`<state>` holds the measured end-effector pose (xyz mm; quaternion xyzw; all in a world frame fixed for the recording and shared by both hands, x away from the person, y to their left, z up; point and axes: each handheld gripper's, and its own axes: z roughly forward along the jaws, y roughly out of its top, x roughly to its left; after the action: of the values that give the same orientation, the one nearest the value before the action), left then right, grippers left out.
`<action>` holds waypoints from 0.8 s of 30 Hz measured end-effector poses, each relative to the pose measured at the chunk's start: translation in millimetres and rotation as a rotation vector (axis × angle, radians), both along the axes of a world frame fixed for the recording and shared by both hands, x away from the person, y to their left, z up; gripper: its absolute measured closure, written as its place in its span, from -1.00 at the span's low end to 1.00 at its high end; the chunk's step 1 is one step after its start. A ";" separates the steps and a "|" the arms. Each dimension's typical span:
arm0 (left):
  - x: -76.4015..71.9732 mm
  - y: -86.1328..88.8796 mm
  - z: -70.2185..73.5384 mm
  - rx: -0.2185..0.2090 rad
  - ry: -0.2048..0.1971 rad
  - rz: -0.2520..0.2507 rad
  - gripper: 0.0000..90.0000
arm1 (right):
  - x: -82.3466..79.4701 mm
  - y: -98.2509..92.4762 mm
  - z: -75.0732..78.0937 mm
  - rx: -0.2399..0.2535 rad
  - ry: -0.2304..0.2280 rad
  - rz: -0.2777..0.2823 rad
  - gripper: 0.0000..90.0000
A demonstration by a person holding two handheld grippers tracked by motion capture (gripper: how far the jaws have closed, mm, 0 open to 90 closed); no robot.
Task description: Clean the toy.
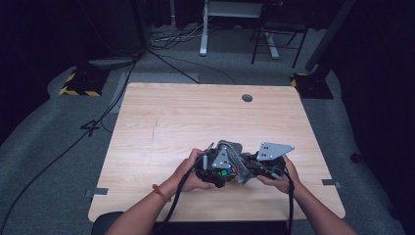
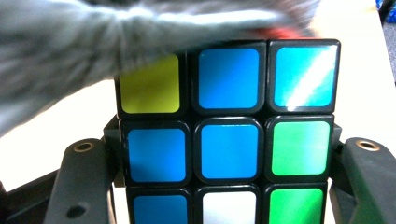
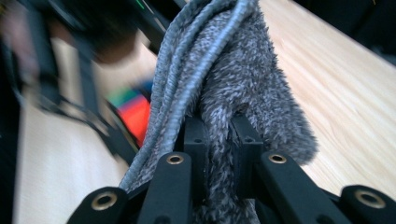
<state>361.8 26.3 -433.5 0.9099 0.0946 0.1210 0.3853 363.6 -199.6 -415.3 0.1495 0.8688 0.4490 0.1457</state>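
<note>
**A:** What have I got in the left gripper (image 1: 219, 172) right now?

**B:** From its own camera I see the black-framed puzzle cube with coloured stickers (image 2: 228, 135) sitting between the two black jaws, which press on its sides at the middle row. So I read that gripper as clamped on the cube. The face turned to the camera shows a yellow sticker and two blue ones on top, two blue and a green in the middle, and blue, white and green at the bottom.

**A:** And the right gripper (image 1: 254, 169)?

**B:** Its jaws are pinched together on the fluffy grey cloth (image 3: 233, 88). In the right gripper view I see the fabric bunched between the pads and rising away from them in thick folds. Past the cloth, blurred, there are red and green stickers of the cube.

**A:** Where is all this on the table?

**B:** In the high view I have both hands close together above the near middle of the light wooden table (image 1: 195, 112), towards the person's edge. The cube sits between the two grippers, with the grey cloth lying over its top. From the left gripper view the cloth is a blurred grey band across the cube's top edge, covering the upper left corner.

**A:** Is the cube on the tabletop?

**B:** I cannot tell from these angles.
</note>
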 end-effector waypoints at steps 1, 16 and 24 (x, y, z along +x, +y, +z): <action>0.8 2.1 2.0 -0.005 -0.001 0.000 -0.26 | 2.8 -2.5 -3.4 -0.002 0.014 -0.013 0.79; 5.3 2.3 -4.5 0.009 0.022 0.015 -0.25 | -14.8 8.6 8.7 0.045 -0.023 0.065 0.78; -4.8 -3.3 2.1 -0.001 -0.007 -0.018 -0.26 | -2.2 0.4 3.9 0.012 -0.032 -0.008 0.78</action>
<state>357.0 23.0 -431.4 0.9100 0.0852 0.1206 0.3874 361.4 -199.3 -411.4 0.1466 0.8630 0.4561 0.1603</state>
